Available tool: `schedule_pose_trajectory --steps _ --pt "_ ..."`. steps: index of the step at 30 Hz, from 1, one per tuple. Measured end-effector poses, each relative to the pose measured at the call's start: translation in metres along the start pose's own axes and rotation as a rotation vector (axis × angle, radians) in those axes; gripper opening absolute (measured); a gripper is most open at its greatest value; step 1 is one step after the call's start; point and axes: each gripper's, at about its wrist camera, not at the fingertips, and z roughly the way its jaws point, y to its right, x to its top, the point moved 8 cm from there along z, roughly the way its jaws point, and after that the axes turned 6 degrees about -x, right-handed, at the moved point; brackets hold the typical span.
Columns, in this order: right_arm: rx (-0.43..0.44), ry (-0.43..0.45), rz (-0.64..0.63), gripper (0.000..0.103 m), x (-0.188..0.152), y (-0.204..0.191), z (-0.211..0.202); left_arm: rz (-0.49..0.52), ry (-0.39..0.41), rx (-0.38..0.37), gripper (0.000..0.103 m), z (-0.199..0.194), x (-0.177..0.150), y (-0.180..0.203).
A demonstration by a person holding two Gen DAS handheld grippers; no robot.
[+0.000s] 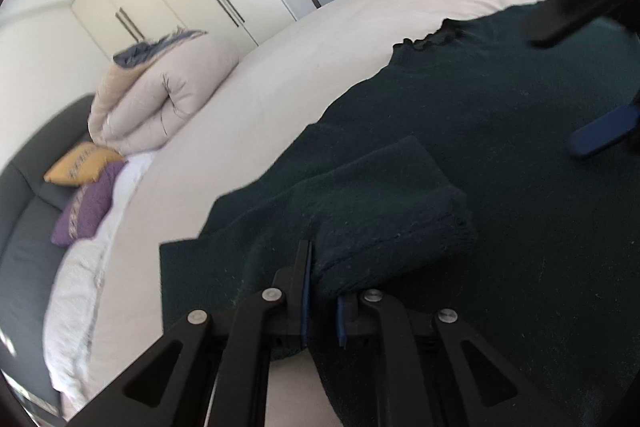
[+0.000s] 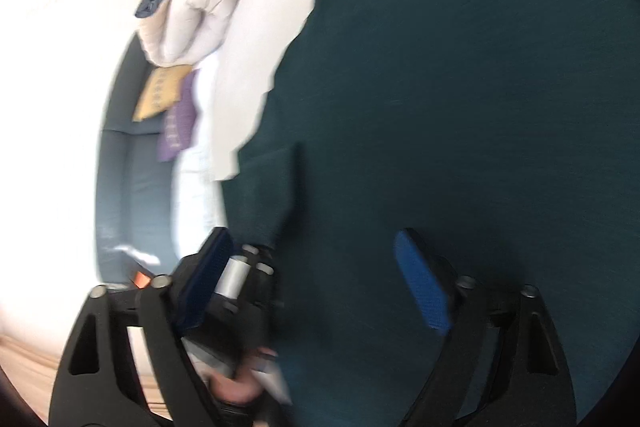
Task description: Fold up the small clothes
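Knitwear spread on the bed (image 1: 304,39): a dark green sweater (image 1: 500,131) lies flat across the pale sheet, its frilled collar (image 1: 436,37) at the far end and its hem running off the near edge of the left wrist view. The left gripper (image 1: 322,303), jaws drawn narrow, pinches a doubled-over fold of the sleeve (image 1: 384,203) on the garment's left side, the blue pads (image 1: 306,301) pressed into the thick knit. The fold sits directly ahead of that gripper and already rests on top of the body panel. The right gripper (image 2: 316,287) hangs over the sweater's middle with its jaws spread wide and nothing between them; its blue pad (image 1: 600,135) shows at the right edge of the left wrist view, well apart from the pinched sleeve. The garment's long axis appears to run near to far, collar away from both grippers, so any lengthwise fold would have to carry the near hem toward that collar. The left gripper is plainly the closer one to the sleeve; the right looks better placed for the opposite side, though that side is out of view and the right wrist picture is blurred. A rolled duvet (image 1: 160,99) and two cushions (image 1: 86,187) lie far left by the headboard (image 1: 24,227)
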Motion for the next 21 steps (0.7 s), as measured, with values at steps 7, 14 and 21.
schedule_pose_trajectory --steps 7,14,21 --pt "0.099 -0.146 0.081 0.065 0.018 -0.033 0.092 -0.128 0.042 -0.072 0.01 -0.004 0.001 -0.014" --pt "0.07 -0.192 0.111 0.03 0.028 -0.046 0.157 -0.174 0.061 -0.105 0.01 -0.007 0.002 -0.019" --pt "-0.031 -0.144 -0.041 0.007 0.04 -0.063 0.182 -0.259 0.1 -0.16 0.063 -0.025 0.0 -0.033"
